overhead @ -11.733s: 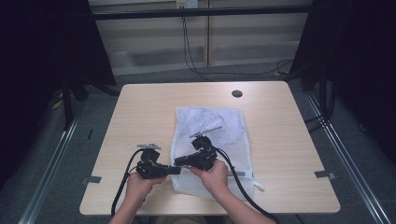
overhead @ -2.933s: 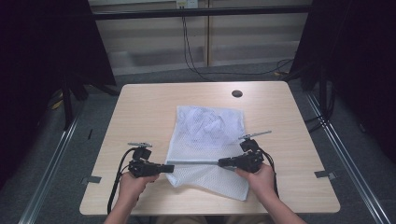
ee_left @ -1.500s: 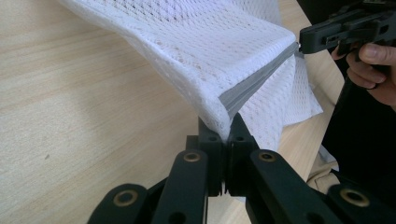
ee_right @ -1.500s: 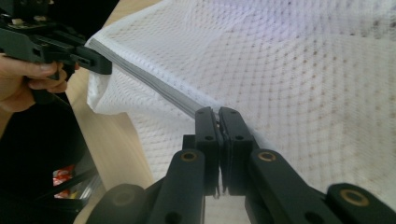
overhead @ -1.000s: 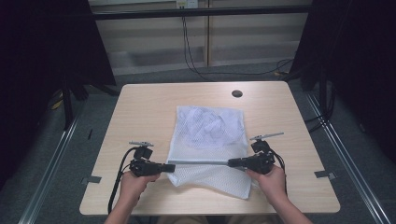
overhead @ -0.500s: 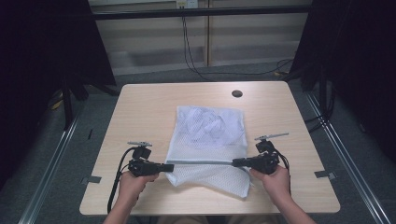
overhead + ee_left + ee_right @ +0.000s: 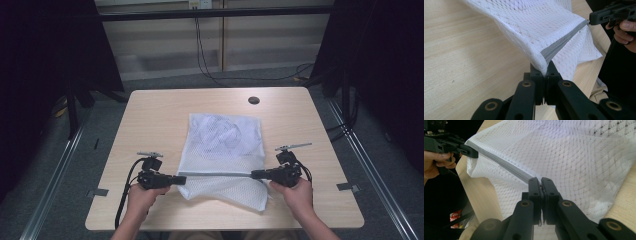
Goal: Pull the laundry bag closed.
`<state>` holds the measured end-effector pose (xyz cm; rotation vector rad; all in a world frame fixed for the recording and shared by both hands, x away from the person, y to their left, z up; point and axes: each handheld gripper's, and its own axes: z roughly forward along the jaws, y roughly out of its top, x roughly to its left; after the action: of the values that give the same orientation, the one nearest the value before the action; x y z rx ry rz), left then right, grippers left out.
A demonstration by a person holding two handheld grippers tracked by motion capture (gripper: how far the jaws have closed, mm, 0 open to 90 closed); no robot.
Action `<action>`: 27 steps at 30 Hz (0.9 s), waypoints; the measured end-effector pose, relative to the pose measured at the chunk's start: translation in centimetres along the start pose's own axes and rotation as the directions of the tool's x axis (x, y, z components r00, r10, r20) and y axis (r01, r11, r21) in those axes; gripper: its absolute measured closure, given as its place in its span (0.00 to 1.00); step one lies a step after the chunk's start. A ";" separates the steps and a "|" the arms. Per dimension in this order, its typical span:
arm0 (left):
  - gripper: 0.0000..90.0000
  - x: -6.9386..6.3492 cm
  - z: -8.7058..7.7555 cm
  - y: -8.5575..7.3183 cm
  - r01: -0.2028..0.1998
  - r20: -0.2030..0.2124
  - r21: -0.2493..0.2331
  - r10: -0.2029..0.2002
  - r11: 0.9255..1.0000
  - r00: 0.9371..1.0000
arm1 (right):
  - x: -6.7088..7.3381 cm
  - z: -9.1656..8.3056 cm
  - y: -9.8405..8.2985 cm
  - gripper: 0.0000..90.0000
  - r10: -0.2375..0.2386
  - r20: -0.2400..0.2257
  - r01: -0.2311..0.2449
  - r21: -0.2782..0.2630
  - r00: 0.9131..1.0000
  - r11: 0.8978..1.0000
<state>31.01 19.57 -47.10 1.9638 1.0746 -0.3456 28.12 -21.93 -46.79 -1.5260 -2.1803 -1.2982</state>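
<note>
**A:** Near the table's [image 7: 150,110] front edge we've got the mesh bag [image 7: 225,145], zipper [image 7: 217,174] pulled taut crosswise, bag body running away from us.

**B:** Yep, light, floppy, snaggy. We'd grab the zipper ends: left gripper [image 7: 545,72] pinching one corner, right gripper [image 7: 540,181] pinching the other end.

You've got nothing to read here: no label, brand, number or sign stands legibly on the white mesh bag [image 7: 223,150], its grey zipper band [image 7: 560,45], the wooden table [image 7: 150,120] or the small red packet [image 7: 456,218] blurred at the right gripper view's edge.
</note>
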 end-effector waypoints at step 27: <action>0.98 0.1 -0.2 -0.1 0.009 0.000 0.004 -0.009 1.000 1.000 | -0.8 -1.1 -0.6 0.97 0.009 0.027 -0.009 -0.008 1.000 1.000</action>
<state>30.94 19.76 -47.09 1.9632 1.0842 -0.3530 27.63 -23.28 -46.94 -1.5639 -2.1844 -1.2925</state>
